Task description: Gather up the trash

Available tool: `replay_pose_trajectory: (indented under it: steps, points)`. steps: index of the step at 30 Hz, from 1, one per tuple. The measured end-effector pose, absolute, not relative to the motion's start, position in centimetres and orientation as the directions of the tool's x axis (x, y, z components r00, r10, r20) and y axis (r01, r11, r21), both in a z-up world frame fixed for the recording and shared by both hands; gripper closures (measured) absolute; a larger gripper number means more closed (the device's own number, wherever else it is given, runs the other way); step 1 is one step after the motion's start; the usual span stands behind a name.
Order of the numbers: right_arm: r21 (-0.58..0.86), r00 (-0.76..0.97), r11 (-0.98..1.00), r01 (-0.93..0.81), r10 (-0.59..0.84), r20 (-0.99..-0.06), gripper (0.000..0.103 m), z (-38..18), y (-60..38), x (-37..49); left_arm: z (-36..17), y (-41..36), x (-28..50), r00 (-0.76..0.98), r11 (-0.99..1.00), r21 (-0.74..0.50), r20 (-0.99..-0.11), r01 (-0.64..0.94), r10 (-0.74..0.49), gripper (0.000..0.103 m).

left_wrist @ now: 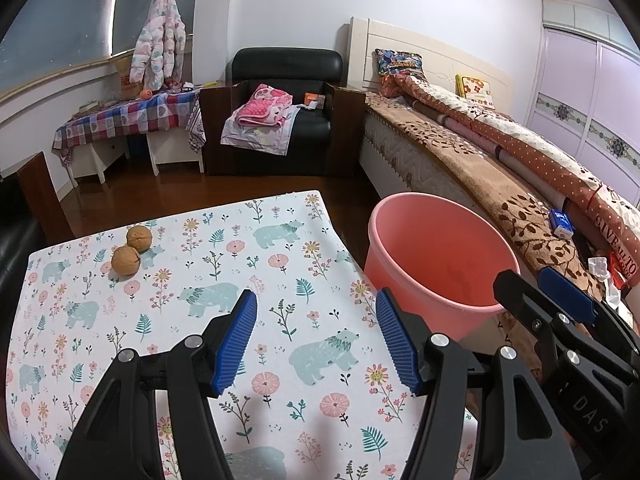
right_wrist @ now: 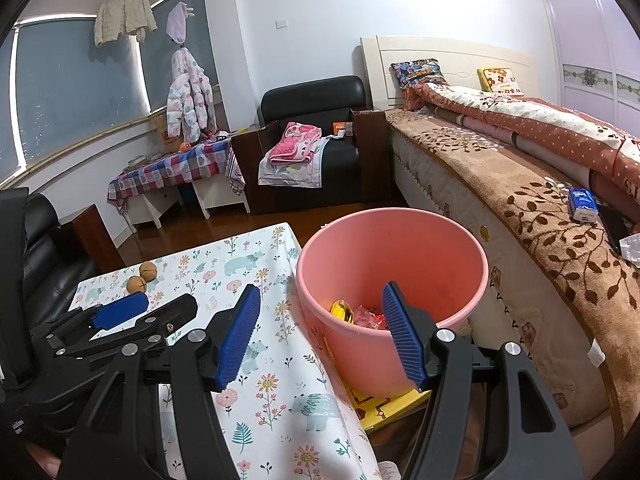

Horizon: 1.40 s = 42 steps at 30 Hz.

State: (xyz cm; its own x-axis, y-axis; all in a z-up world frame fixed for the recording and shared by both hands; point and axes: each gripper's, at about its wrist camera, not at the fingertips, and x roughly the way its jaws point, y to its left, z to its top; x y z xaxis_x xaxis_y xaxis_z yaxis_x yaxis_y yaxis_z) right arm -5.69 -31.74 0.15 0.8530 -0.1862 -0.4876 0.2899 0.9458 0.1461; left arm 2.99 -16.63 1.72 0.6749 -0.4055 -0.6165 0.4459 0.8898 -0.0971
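Walnuts [left_wrist: 132,250] left of frame on desk [left_wrist: 280,240]; wrappers [right_wrist: 360,314] in pink bucket [right_wrist: 400,232]; left hand-held gripper [left_wrist: 316,336] and right hand-held gripper [right_wrist: 320,332] both wide, empty.

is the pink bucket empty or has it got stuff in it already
Not empty. The right wrist view looks into the upright pink bucket and shows a yellow wrapper and red wrappers lying at its bottom.

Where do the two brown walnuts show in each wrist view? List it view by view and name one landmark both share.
Left wrist view: the two brown walnuts lie at upper left, near the far left corner of the floral tablecloth.
Right wrist view: the walnuts sit at middle left, small, just beyond the left gripper.
Shared landmark: the pink plastic bucket, right of the table in both.
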Motion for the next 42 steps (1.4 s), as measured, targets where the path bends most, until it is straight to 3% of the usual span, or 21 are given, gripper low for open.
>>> replay_pose_trajectory:
  steps: [42]
  points:
    - [0.149, 0.85, 0.945, 0.291, -0.185, -0.493, 0.039, -0.29, -31.91, -5.48, 1.5, -16.92, 2.9, 0.679, 0.894, -0.087, -0.619, 0.44, -0.394, 0.042]
